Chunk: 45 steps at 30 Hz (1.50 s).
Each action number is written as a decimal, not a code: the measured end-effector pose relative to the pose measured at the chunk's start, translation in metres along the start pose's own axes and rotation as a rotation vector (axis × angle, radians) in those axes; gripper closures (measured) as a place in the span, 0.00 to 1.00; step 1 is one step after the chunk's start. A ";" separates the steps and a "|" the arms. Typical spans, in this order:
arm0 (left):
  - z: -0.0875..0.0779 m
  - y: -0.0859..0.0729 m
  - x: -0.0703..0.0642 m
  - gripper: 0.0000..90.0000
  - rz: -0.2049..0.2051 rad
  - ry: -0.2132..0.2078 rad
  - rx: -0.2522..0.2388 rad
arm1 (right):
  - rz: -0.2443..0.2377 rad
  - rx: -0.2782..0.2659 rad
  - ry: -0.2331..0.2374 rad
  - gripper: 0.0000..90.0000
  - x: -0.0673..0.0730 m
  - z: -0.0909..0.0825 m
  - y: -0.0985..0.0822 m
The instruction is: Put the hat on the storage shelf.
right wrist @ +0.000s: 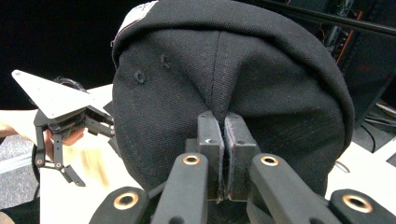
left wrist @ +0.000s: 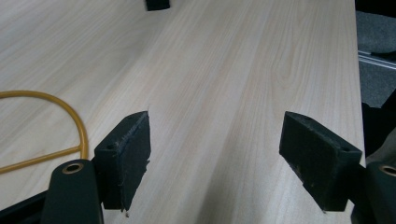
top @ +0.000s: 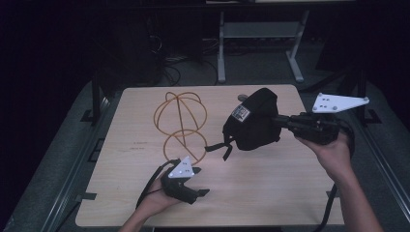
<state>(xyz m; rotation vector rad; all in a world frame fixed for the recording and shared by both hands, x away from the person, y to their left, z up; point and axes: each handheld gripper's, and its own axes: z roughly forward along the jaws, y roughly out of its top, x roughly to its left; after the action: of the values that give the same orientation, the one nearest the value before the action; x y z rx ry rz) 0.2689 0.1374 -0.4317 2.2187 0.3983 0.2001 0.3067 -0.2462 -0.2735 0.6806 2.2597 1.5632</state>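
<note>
Right gripper (top: pixel 281 121) has its jaws pressed together on the crown fabric of the cap (top: pixel 254 123), pinching a fold at the seam; the right gripper view shows the pads meeting with cloth between them, cap (right wrist: pixel 224 79) hanging off the tips. The cap is held up over the right centre of the table (top: pixel 270 193), not resting flat; its strap dangles toward the table on its left side. Seen from above, its long axis runs roughly from near-left to far-right, patch side turned left toward the wire stand (top: pixel 181 123), crown toward the holding gripper.

Left gripper (top: pixel 193 186) sits low at the near left, jaws spread wide with nothing between them; in its own view bare table (left wrist: pixel 233 70) lies ahead and a yellow wire loop (left wrist: pixel 70 116) to the side. From it the cap lies ahead and to the right, well apart; the stand is nearer to it, just beyond. Judgement: the right hand carries; any placing on the stand means travel leftward.
</note>
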 end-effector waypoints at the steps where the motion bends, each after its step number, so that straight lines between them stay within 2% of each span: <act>1: 0.000 0.000 0.000 0.27 0.004 0.003 0.001 | -0.009 0.000 0.004 0.97 0.001 0.003 0.006; 5: -0.001 0.000 0.001 0.27 0.006 0.009 0.004 | -0.021 -0.001 0.020 0.97 0.003 0.008 0.015; 6: 0.000 -0.001 0.001 0.27 -0.002 0.012 0.003 | -0.022 0.000 0.042 0.97 0.004 0.012 0.021; 7: 0.000 -0.001 0.001 0.27 -0.002 0.012 0.003 | -0.022 0.000 0.042 0.97 0.004 0.012 0.021; 10: 0.001 -0.001 0.000 0.27 0.014 0.022 0.013 | -0.041 0.010 0.063 0.97 0.007 0.020 0.035; 15: 0.002 -0.002 0.000 0.27 -0.003 0.013 0.012 | -0.066 0.029 0.085 0.97 0.011 0.030 0.048; 16: 0.002 -0.002 -0.001 0.27 -0.013 0.010 0.010 | -0.074 0.039 0.095 0.97 0.013 0.037 0.054; 19: 0.001 -0.002 0.000 0.27 -0.003 0.016 0.008 | -0.083 0.049 0.107 0.97 0.015 0.044 0.060; 26: 0.001 -0.002 0.000 0.27 -0.019 0.006 0.010 | -0.091 0.045 0.129 0.96 0.019 0.057 0.076; 30: 0.001 -0.002 0.000 0.27 -0.009 -0.001 0.008 | -0.109 0.074 0.144 0.96 0.023 0.073 0.096; 32: 0.001 -0.002 0.001 0.27 0.000 -0.003 0.008 | -0.113 0.077 0.145 0.96 0.024 0.077 0.100; 33: 0.002 -0.002 0.000 0.27 -0.008 0.003 0.003 | -0.116 0.102 0.149 0.96 0.025 0.086 0.107; 34: 0.002 -0.002 0.000 0.27 -0.007 0.002 0.001 | -0.127 0.110 0.147 0.96 0.025 0.090 0.109; 45: 0.003 -0.003 0.002 0.27 -0.014 0.008 -0.013 | -0.128 0.189 0.151 0.96 0.026 0.135 0.136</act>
<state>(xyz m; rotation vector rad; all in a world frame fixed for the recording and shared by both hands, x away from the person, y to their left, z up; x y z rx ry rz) 0.2713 0.1379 -0.4359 2.2025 0.4158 0.2029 0.3805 -0.0861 -0.1943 0.4664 2.5315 1.3958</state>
